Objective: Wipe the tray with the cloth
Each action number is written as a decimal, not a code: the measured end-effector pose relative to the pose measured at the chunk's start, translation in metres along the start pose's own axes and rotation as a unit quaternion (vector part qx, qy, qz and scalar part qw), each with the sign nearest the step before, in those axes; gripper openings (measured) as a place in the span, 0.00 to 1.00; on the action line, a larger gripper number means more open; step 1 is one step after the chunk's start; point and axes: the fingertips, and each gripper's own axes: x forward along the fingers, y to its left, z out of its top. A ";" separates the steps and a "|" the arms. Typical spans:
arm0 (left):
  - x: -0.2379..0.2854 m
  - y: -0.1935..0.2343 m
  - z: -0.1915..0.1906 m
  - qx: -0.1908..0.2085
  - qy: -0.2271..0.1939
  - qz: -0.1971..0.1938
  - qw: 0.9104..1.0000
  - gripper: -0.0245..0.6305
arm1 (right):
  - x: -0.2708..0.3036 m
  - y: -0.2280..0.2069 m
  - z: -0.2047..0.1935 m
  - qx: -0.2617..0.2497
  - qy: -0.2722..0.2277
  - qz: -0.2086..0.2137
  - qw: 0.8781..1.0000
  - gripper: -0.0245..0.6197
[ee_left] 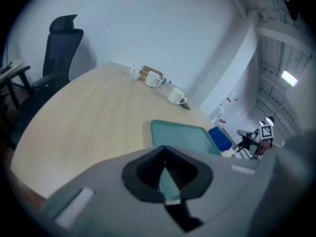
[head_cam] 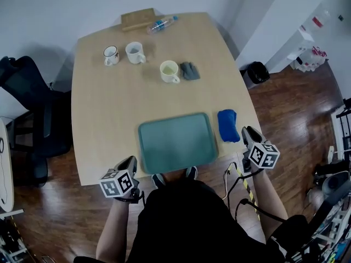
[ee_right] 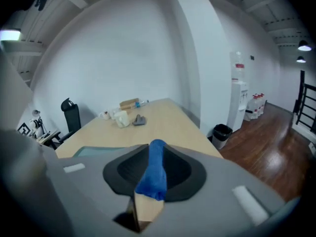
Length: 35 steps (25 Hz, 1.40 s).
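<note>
The left gripper [head_cam: 130, 163] hangs at the near table edge, just left of the near corner of the tray [head_cam: 175, 144]. Its jaws are pressed together at the tips and hold nothing. The right gripper [head_cam: 248, 131] is to the right of the tray, its jaws likewise closed tip to tip on nothing, just beside the cloth [head_cam: 227, 125].

The tray is a teal rectangle with rounded corners and a low raised rim, smooth like plastic. It lies flat on the pale wooden table [head_cam: 104, 119], and only its own floor shows inside. The cloth is blue, soft and bunched into a long lump. It lies on the table right of the tray, near its rim, not in it.

Beyond the tray stands a cream mug [head_cam: 169, 71], with a grey crumpled rag [head_cam: 190, 70] just beside it. Farther from the tray are a white mug [head_cam: 135, 52] and a second mug [head_cam: 111, 55]. What the mugs hold I cannot tell. Farthest from the tray, at the table's far edge, lie a clear bottle [head_cam: 160, 24] and a flat wooden box [head_cam: 138, 19].
</note>
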 end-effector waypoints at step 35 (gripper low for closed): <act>-0.239 -0.275 -0.140 0.173 -0.231 -0.071 0.955 0.04 | -0.324 0.192 -0.078 -0.080 -0.121 0.270 0.952 0.05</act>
